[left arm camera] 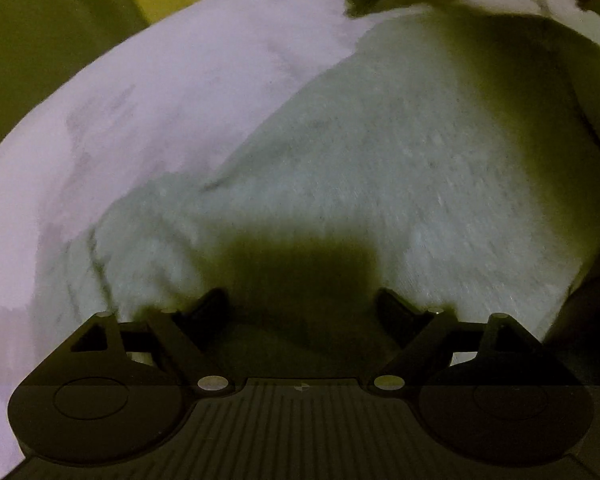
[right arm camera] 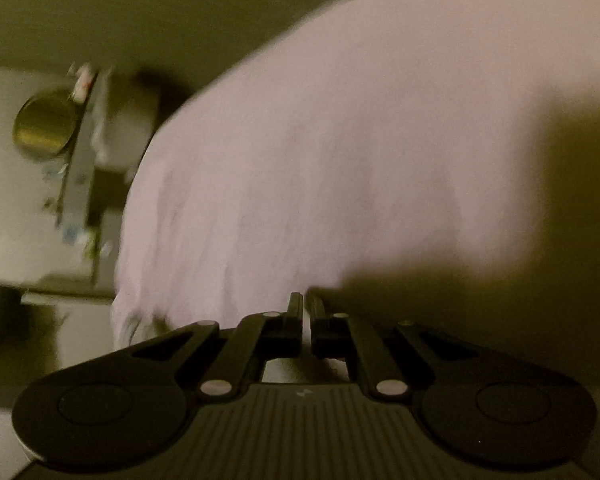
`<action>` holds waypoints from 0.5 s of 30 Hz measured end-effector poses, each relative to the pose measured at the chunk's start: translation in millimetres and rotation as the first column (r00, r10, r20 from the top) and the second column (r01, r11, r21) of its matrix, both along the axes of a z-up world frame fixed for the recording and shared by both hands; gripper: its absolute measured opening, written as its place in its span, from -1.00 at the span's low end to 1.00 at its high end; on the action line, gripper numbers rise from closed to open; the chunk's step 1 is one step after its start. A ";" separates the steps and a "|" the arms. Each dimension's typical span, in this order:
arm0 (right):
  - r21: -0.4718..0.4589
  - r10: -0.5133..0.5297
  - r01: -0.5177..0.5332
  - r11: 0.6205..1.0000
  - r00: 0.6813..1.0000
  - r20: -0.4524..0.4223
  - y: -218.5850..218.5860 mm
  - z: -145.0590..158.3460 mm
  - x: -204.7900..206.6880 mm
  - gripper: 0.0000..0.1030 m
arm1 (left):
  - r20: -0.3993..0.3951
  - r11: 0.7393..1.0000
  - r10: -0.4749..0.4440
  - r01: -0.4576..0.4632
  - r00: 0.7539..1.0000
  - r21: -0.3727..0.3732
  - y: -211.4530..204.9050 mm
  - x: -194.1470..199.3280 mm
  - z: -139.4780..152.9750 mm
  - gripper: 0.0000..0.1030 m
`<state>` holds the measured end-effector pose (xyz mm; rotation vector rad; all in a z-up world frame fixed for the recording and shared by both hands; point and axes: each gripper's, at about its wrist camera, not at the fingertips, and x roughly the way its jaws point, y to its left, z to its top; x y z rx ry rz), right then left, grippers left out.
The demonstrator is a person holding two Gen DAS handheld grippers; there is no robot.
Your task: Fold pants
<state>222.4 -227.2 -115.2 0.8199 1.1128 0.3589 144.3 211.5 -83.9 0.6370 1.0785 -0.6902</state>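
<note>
Your left gripper (left arm camera: 300, 300) hangs spread over the pants (left arm camera: 379, 160) while your right gripper (right arm camera: 305, 312), pressed together, seems to pinch their far corner, though blur hides it; take the near edge next.

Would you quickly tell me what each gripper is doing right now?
Left gripper: open, holding nothing, above the pants.
Right gripper: shut; no visible grip.

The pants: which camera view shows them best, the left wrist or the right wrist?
The left wrist view: the light grey pants spread wide across the pale sheet there, edges visible. The right wrist view shows the sheet and a dark shadow; I cannot make out the pants there.
</note>
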 end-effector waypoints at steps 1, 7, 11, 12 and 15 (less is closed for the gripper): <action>0.008 -0.035 0.035 0.999 0.999 0.011 -9.0 9.8 -1.4 -0.86 | -0.003 1.000 0.021 -0.021 1.000 -0.012 4.0 -2.3 3.4 0.71; 0.068 0.160 -0.158 0.985 0.987 -0.018 33.2 34.6 -35.4 -0.86 | -0.056 0.997 0.055 -0.058 0.997 -0.042 -2.0 -15.8 5.1 0.83; -0.067 0.159 -0.168 0.983 0.980 -0.120 47.5 7.2 -37.0 -1.00 | -0.012 0.999 0.053 -0.053 0.999 -0.014 1.5 -29.9 -7.1 0.86; -0.080 0.121 -0.129 0.988 0.988 -0.099 41.9 5.3 -35.9 -1.00 | -0.009 0.997 0.070 -0.070 0.997 -0.023 5.7 -33.8 -5.4 0.86; -0.148 -0.023 0.014 0.989 0.998 -0.062 22.5 21.8 -35.8 -0.89 | 0.004 0.994 0.100 -0.100 0.995 -0.034 21.2 -51.3 2.8 0.86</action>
